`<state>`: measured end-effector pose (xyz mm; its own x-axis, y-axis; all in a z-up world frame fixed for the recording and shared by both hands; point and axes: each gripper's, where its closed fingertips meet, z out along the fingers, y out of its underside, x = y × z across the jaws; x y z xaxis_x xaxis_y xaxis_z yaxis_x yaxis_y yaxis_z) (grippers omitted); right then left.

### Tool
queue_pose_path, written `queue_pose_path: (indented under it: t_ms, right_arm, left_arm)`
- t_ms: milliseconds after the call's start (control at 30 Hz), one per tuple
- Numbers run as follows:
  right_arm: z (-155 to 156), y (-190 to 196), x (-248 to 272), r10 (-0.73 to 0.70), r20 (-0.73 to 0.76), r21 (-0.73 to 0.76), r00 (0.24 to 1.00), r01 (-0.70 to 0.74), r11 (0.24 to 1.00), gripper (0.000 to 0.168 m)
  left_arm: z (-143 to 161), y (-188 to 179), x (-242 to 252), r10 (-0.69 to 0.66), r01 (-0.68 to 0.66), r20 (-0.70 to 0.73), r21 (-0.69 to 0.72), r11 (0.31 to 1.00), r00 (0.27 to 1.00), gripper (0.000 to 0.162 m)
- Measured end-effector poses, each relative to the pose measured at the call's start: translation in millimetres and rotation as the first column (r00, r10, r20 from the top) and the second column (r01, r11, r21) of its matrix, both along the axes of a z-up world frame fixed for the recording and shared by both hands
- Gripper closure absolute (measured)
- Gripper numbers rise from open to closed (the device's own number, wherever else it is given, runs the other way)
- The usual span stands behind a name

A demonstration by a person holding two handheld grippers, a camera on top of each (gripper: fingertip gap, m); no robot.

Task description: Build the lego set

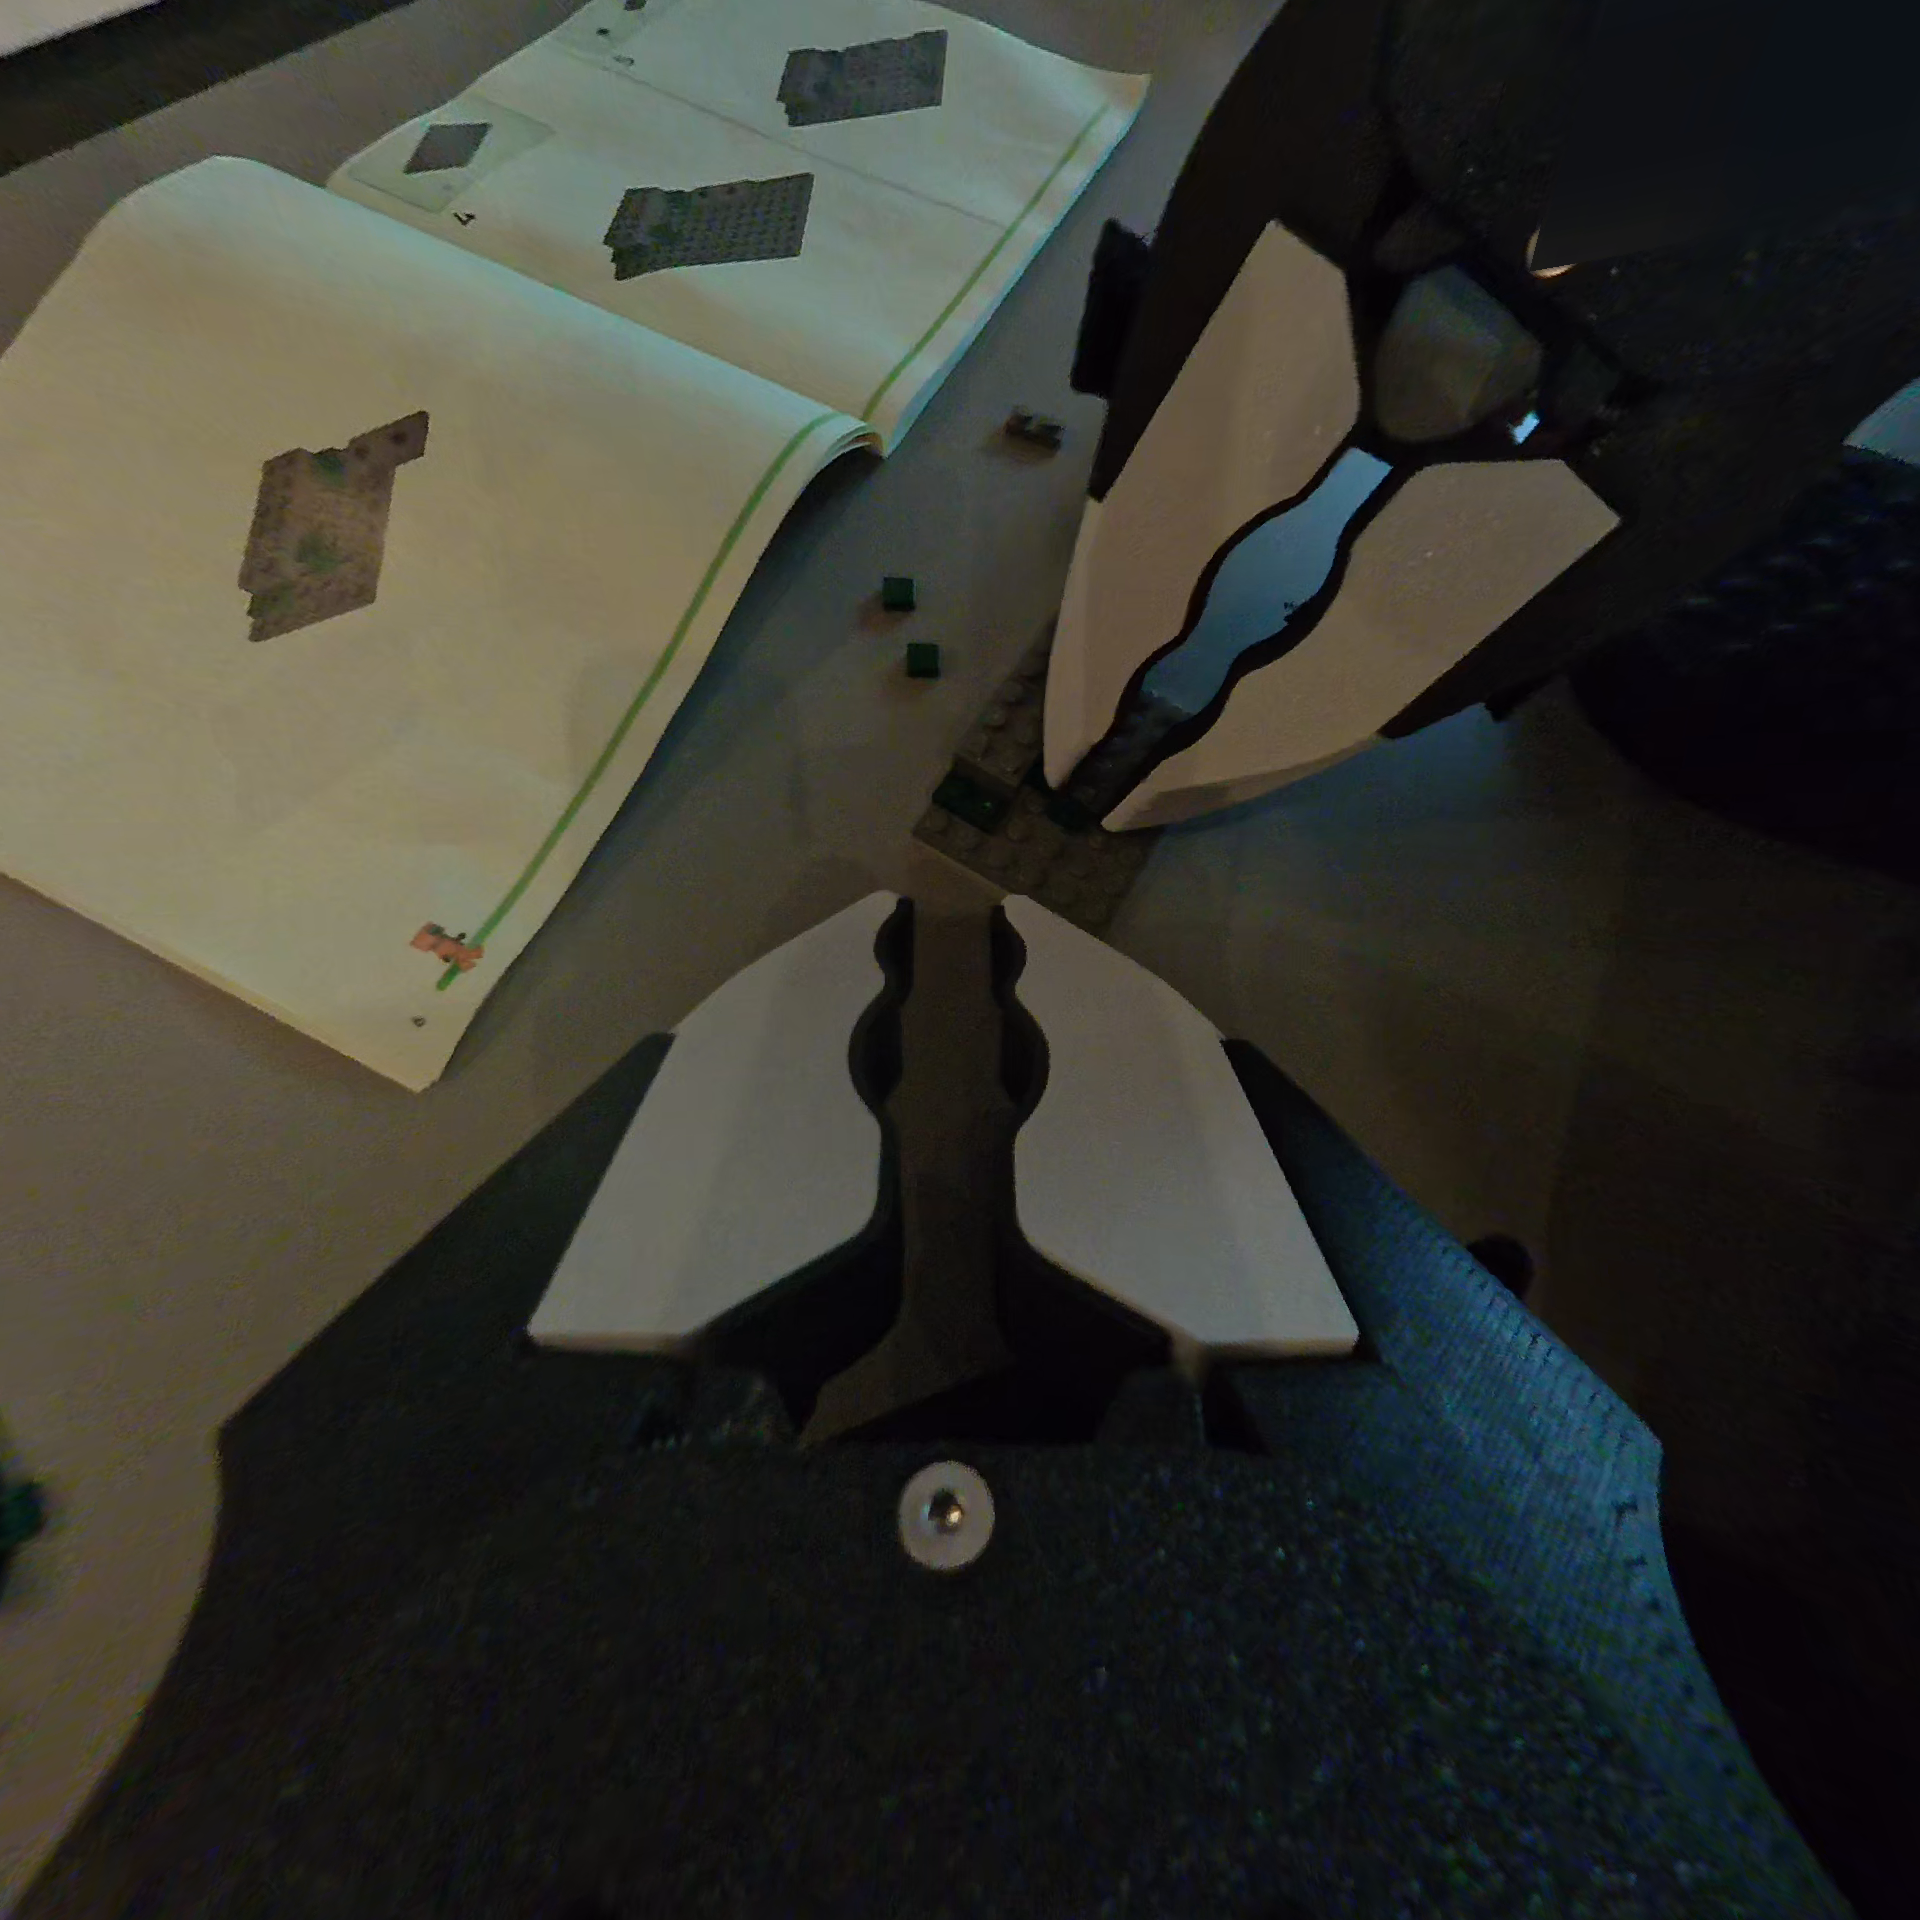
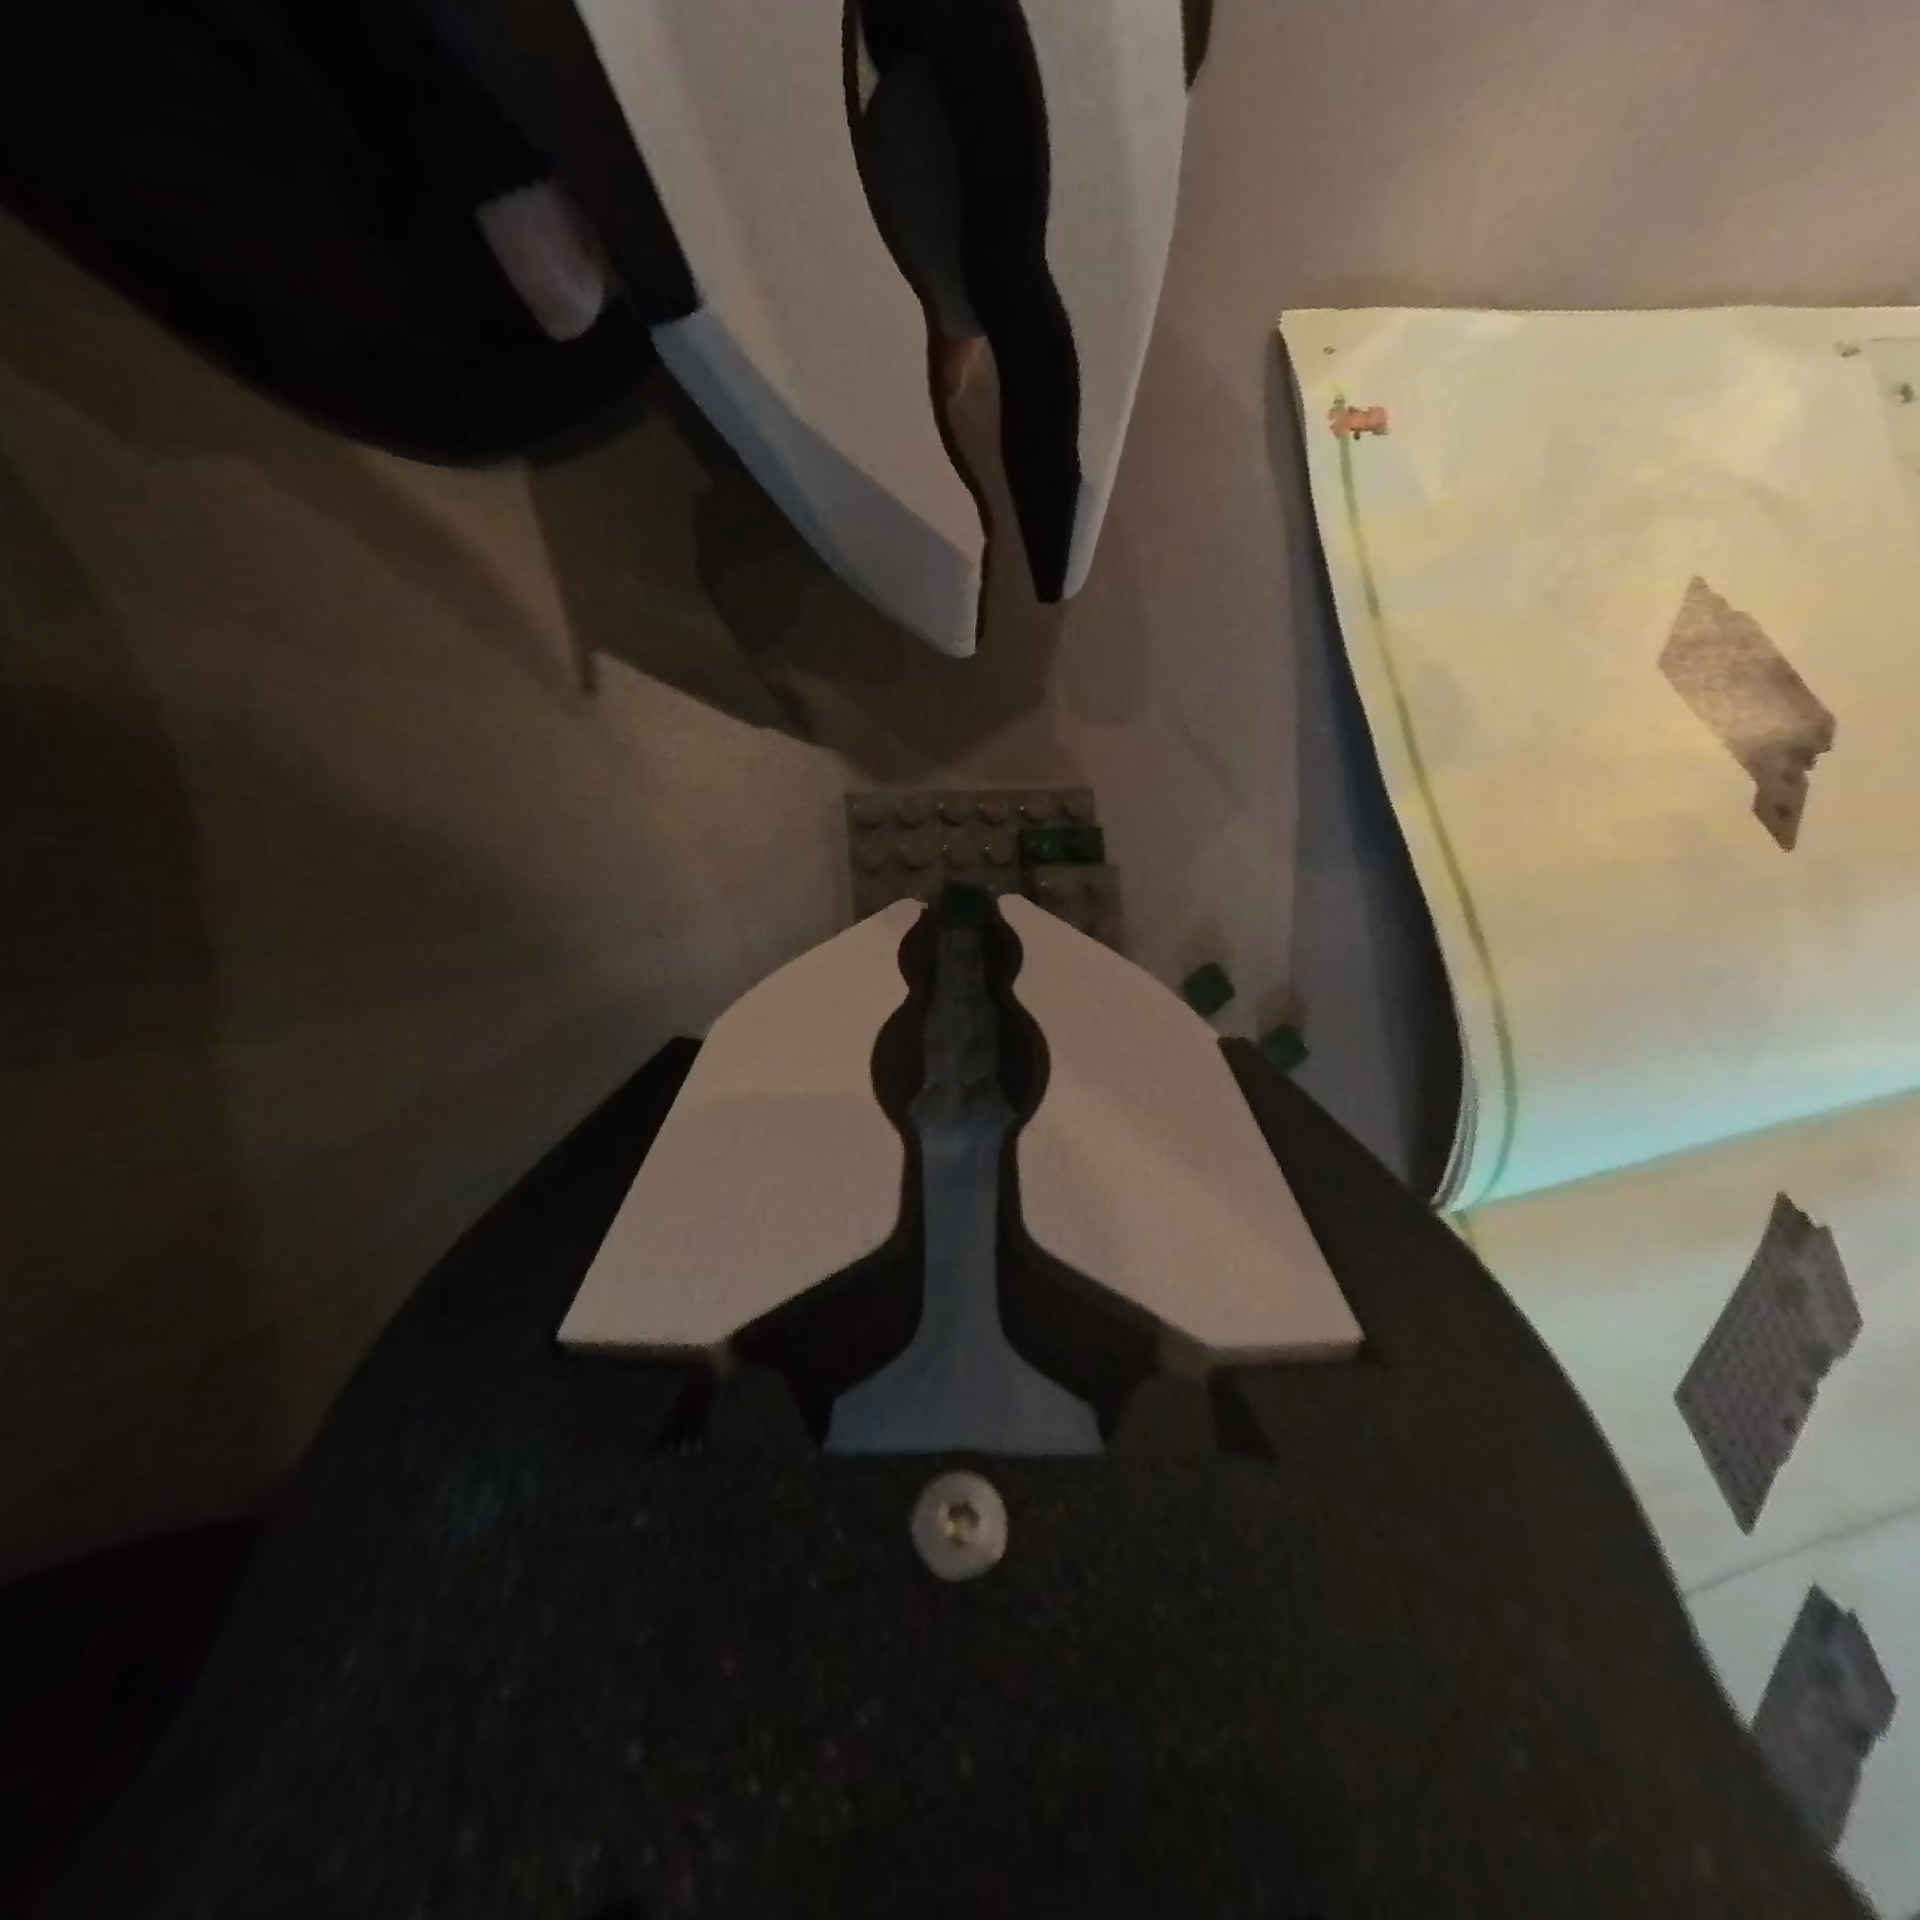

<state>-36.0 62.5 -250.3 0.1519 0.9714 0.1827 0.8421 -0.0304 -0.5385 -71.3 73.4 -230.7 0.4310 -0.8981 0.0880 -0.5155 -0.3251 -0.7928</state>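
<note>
A grey studded plate (image 1: 1049, 868) (image 2: 925, 831) lies on the table with a dark green brick (image 1: 971, 795) (image 2: 1062, 844) fixed on one edge. My right gripper (image 2: 961, 906) is shut on a small green brick (image 2: 961, 900) and holds it down at the plate's near edge. In the left wrist view it (image 1: 1081, 805) comes in from the upper right onto the plate. My left gripper (image 1: 953, 906) (image 2: 1023, 623) hovers just off the plate's other side, its jaws almost together with nothing between them.
An open instruction booklet (image 1: 416, 540) (image 2: 1621, 727) lies beside the plate. Two loose green bricks (image 1: 899, 594) (image 1: 922, 660) (image 2: 1205, 985) and a small brown piece (image 1: 1034, 426) lie between booklet and plate. More green pieces (image 1: 16, 1517) sit at the far left edge. Spacing between my two grippers at the tips: around 5 cm.
</note>
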Motion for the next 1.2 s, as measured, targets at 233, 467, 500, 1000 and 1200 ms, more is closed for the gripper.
queue_pose_path:
  t_ms: [233,467,500,1000,1200]
  right_arm:
    - [-1.4,0.8,-1.3,0.018,0.005,-0.052,1.0,-0.018,0.998,0.162]
    - [-1.2,-1.3,-0.1,0.08,0.05,-0.075,0.996,-0.076,0.994,0.162]
    - [-1.3,-1.2,-0.1,0.088,0.06,-0.077,0.994,-0.083,0.994,0.162]
    - [-2.4,1.5,-3.4,0.118,0.109,-0.096,0.987,-0.108,0.99,0.162]
    - [-3.3,1.7,-3.4,0.113,0.114,-0.098,0.987,-0.102,0.99,0.16]
  left_arm:
    - [1.1,0.2,-0.5,0.002,-0.002,0.007,0.003,1.0,1.0,0.148]
    - [1.6,0.1,-0.4,0.001,-0.001,0.013,0.001,1.0,1.0,0.148]
    - [1.7,0.1,-0.4,0.001,-0.001,0.014,0.001,1.0,1.0,0.148]
    - [2.8,-0.5,-0.5,-0.004,0.004,0.025,-0.001,1.0,1.0,0.148]
    - [3.1,-0.7,-0.5,-0.005,0.005,0.027,-0.001,1.0,1.0,0.148]
